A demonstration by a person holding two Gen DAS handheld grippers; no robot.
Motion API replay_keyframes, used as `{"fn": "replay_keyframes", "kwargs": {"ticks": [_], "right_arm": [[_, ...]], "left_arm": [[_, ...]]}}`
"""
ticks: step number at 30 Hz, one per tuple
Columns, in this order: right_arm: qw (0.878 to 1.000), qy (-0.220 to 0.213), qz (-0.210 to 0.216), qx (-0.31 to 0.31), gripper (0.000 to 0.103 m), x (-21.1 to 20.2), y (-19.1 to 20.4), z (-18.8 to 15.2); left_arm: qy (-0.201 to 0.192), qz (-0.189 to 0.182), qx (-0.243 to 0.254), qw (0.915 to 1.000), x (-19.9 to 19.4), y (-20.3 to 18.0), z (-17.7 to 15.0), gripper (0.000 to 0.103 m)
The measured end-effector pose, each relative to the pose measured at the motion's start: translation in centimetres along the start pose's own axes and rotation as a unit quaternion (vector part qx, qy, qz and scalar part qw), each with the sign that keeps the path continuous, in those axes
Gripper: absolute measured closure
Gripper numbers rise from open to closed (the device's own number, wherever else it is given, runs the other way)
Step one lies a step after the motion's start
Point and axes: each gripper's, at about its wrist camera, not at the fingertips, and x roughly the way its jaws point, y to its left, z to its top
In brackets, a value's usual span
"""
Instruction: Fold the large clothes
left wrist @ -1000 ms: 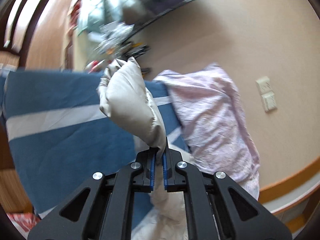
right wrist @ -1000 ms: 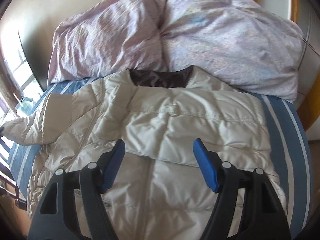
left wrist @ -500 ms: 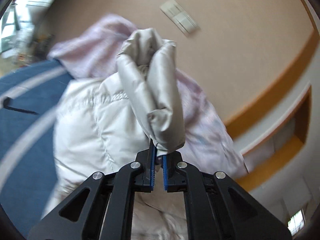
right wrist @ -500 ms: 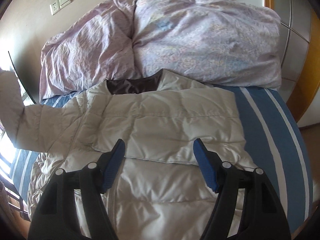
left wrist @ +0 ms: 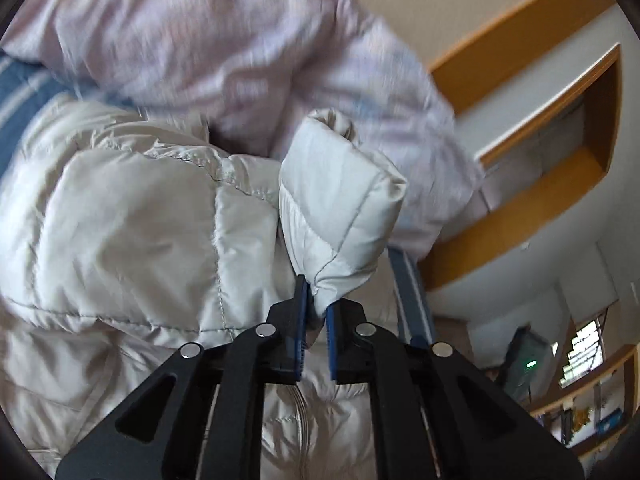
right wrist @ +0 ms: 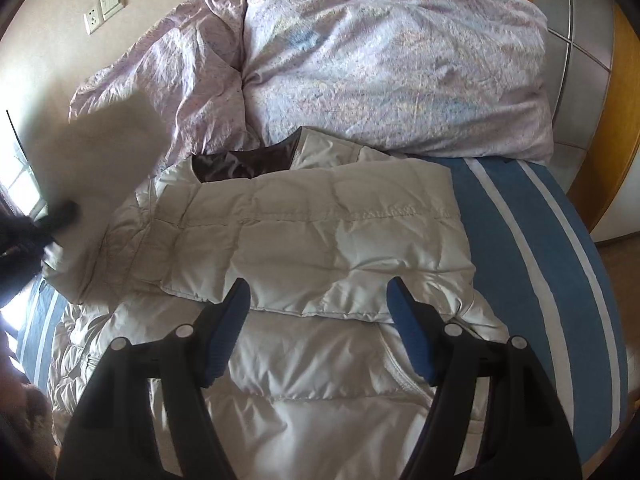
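A cream quilted puffer jacket [right wrist: 320, 248] lies face up on the blue striped bed, its dark collar lining [right wrist: 240, 164] toward the pillows. One sleeve is folded across its chest. My left gripper [left wrist: 316, 320] is shut on the cuff of the other sleeve [left wrist: 340, 208] and holds it raised above the jacket body [left wrist: 128, 232]. In the right wrist view that sleeve is a blurred shape [right wrist: 108, 148] at the left, with the left gripper [right wrist: 44, 224] dark below it. My right gripper [right wrist: 320, 320] is open and empty, hovering over the jacket's middle.
Two lilac pillows [right wrist: 380, 60] lie at the head of the bed against the wall. The blue and white striped sheet [right wrist: 540, 248] shows to the right of the jacket. Wooden shelving [left wrist: 540, 128] and a wall socket [right wrist: 102, 8] are beyond.
My left gripper has carried the sleeve cuff from the bed's left side up and over toward the jacket's chest. My right gripper has stayed open above the jacket and drawn back slightly.
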Motion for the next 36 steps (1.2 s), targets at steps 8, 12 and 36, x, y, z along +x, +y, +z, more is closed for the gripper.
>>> {"fn": "replay_keyframes", "kwargs": {"ticks": [8,12,36], "right_arm": [[0.999,0.013,0.024,0.037,0.032,0.4,-1.6,0.2],[0.992,0.035,0.096,0.075,0.032,1.1,-1.8,0.7],[0.992,0.039,0.089,0.085,0.093,5.7,2.6,2.4]], "left_arm": [[0.041,-0.034,-0.007,0.9986,1.5,0.4,-1.1,0.027],[0.017,-0.014,0.036,0.9991,-2.1,0.5,-1.4,0.018],[-0.052,0.303,0.073,0.9487,-14.9,13.8,-5.6,0.014]]}}
